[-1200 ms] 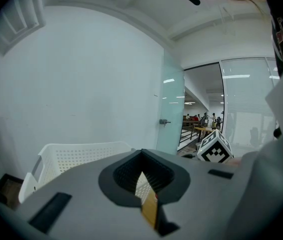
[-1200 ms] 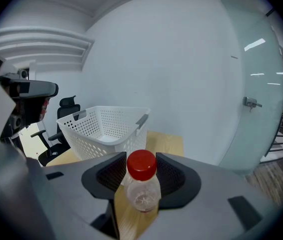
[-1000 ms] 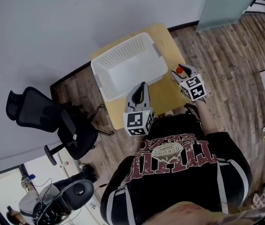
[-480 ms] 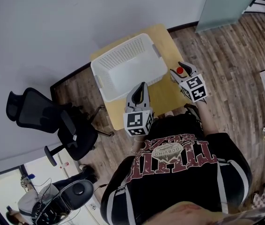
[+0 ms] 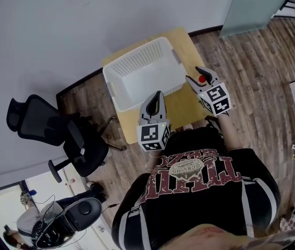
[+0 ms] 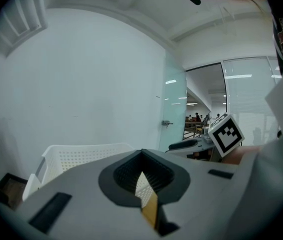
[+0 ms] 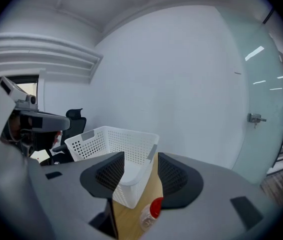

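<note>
A clear bottle with a red cap (image 7: 154, 210) stands on the small wooden table (image 5: 182, 108). It is low between the jaws of my right gripper (image 7: 136, 161), close to the right jaw, and the jaws are spread wide and do not press it. In the head view the red cap (image 5: 202, 79) shows between that gripper's (image 5: 193, 74) jaws, just right of the white perforated basket (image 5: 145, 72). My left gripper (image 5: 156, 96) hovers over the table's near edge, in front of the basket (image 6: 76, 156). It (image 6: 142, 175) holds nothing, and its tips meet.
A black office chair (image 5: 43, 129) stands left of the table on the wooden floor. A white wall runs behind the basket, and a frosted glass door (image 5: 252, 4) is at the far right. The right gripper's marker cube (image 6: 226, 134) shows in the left gripper view.
My right gripper has lifted and shifted slightly towards the basket, so the bottle sits lower in its view. Its cube has risen in the left gripper view. The left gripper is still.
</note>
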A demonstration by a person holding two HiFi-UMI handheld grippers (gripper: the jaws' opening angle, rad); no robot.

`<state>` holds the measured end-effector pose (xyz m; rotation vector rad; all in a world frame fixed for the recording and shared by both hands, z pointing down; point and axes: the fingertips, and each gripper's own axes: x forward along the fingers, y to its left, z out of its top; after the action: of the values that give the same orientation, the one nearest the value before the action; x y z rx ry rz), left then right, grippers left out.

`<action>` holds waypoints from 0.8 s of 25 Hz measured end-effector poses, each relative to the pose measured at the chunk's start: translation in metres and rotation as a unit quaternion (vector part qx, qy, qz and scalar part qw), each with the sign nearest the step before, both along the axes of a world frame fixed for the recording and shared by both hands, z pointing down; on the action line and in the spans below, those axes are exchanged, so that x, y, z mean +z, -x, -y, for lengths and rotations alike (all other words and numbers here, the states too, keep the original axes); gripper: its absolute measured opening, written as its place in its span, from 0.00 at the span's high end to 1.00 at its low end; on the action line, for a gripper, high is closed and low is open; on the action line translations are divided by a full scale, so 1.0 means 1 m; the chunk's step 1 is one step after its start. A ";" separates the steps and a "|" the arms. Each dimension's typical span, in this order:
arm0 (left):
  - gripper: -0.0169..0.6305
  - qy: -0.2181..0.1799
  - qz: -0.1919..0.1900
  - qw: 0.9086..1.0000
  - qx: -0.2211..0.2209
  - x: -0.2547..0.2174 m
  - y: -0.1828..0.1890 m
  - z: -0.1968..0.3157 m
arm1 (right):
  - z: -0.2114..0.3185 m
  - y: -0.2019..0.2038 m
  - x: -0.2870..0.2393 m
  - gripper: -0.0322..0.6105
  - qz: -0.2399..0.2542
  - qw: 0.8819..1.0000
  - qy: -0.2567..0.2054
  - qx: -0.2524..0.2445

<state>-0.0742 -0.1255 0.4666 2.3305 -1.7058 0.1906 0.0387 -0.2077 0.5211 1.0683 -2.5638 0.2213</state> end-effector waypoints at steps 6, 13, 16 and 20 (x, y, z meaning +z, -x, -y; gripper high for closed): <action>0.93 -0.001 0.000 1.000 -0.007 0.002 0.002 -0.005 | -0.006 0.011 -0.012 0.64 0.002 1.000 -0.016 -0.016; 0.93 -0.005 0.002 1.000 -0.017 -0.002 0.006 -0.011 | -0.020 0.027 -0.025 0.64 0.014 0.999 -0.028 -0.042; 0.93 -0.008 0.005 1.000 -0.019 -0.005 0.006 -0.013 | -0.027 0.034 -0.031 0.64 0.015 0.998 -0.034 -0.056; 0.93 -0.012 0.013 1.000 -0.022 -0.008 0.005 -0.017 | -0.037 0.044 -0.036 0.65 0.025 0.996 -0.038 -0.075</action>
<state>-0.0796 -0.1089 0.4588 2.3158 -1.7791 0.1936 -0.0052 -0.1708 0.4855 0.9021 -2.7006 0.1148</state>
